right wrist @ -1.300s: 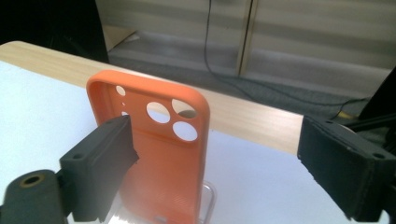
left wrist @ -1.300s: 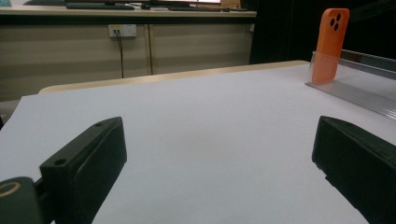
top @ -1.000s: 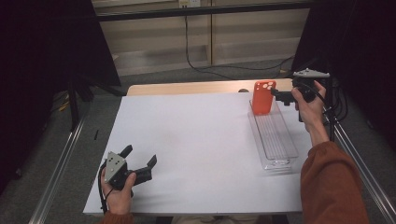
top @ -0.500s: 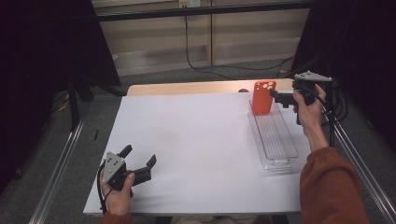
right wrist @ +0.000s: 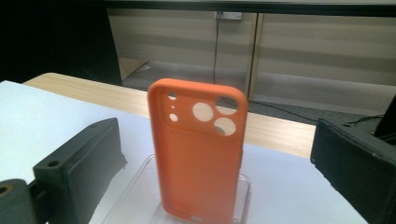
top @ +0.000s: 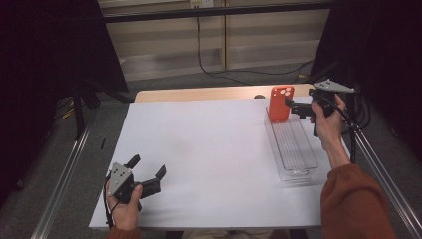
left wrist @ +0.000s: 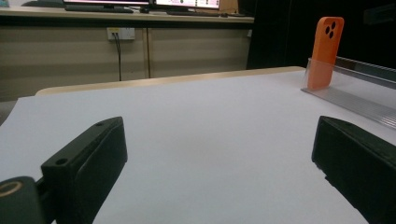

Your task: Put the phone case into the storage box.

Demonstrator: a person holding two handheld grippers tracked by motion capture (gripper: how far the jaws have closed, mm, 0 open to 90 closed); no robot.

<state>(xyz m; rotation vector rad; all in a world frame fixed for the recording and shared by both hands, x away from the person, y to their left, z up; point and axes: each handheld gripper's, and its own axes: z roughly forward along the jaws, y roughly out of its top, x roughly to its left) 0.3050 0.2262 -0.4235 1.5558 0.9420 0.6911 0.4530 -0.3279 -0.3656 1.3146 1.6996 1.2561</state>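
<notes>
My right gripper view cuts off the foot of the orange phone case (right wrist: pixel 197 151), so I can't quite tell how it seats in the clear tray (top: pixel 293 149) — it stands upright at the tray's far end. My right gripper (top: pixel 291 105) is raised beside it, jaws wide, the case between them untouched. My left gripper (top: pixel 148 168) rests low at the near left — open, well apart.

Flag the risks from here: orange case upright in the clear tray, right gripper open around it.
1. The orange phone case stands upright at the far end of the clear tray, apparently unsupported; a one-sided nudge from the open right gripper could topple it.
2. The tray looks light and loose on the white table, so it might slide.
3. The left gripper rests far off, unable to steady anything.
</notes>
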